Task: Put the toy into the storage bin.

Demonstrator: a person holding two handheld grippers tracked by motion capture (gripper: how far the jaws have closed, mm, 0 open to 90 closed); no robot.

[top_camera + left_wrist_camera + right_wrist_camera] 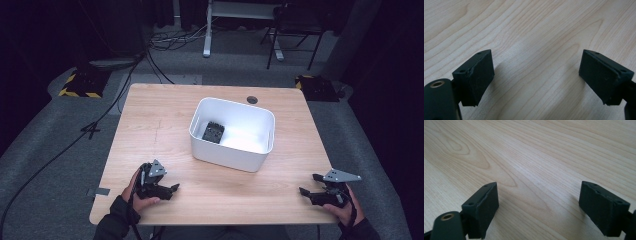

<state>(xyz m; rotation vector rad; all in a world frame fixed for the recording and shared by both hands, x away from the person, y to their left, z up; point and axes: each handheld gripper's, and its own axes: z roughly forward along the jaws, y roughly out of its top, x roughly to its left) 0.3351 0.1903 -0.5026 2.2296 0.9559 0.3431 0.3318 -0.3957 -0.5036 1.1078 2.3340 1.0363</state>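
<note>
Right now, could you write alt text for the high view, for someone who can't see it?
A white bin sits mid-table with a small black object inside. At the wooden table's near edge, a person's hands hold the left gripper and right gripper, both open and empty.

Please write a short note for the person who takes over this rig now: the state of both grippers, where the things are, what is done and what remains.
Left gripper: jaws open, nothing between them, low over the near left of the wooden table.
Right gripper: jaws open, nothing between them, low over the near right edge.
White bin: at the table's centre, towards the far side.
Black part: lies inside the bin, at its left end.
Done: the part appears to be already in the bin.
Left: no other loose items visible on the table; both grippers are free.
</note>
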